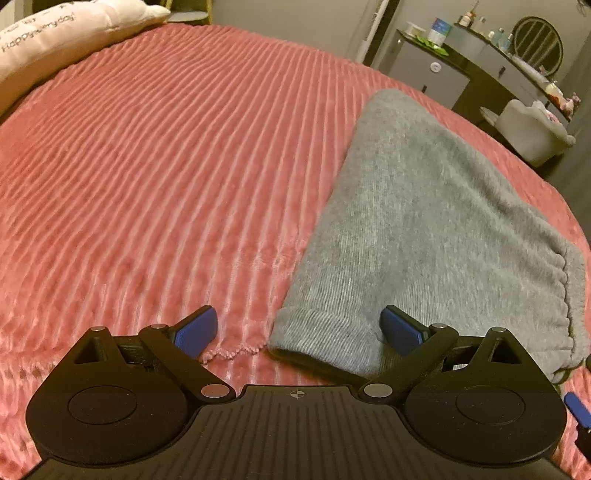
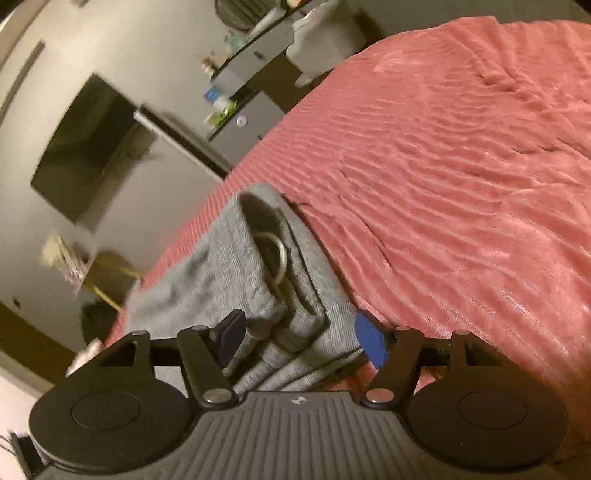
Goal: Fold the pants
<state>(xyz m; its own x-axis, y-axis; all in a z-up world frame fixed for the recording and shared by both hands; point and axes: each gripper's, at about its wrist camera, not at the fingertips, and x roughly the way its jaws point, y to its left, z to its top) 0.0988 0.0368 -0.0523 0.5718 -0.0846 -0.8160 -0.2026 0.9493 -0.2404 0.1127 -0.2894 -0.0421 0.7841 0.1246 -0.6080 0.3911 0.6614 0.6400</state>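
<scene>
Our grey sweatpants (image 1: 424,229) are sitting folded into a compact bundle near the edge of the pink ribbed blanket (image 1: 166,166), and the biggest risk we see is the right gripper (image 2: 301,338): its jaws straddle the stacked waistband layers, though we can't tell if the pads are actually pressing, so any pull away would probably drag the top layer and spill the fold off the bed edge. Our left gripper (image 1: 299,330) is spread wide with the ribbed cuff (image 1: 317,332) loose between its pads, holding nothing, so it could snag that cuff if we dip lower. Count-wise we've got one pair of pants, one drawstring loop (image 2: 277,254) poking out at the waistband, one pillow (image 1: 66,33) and two grippers.
</scene>
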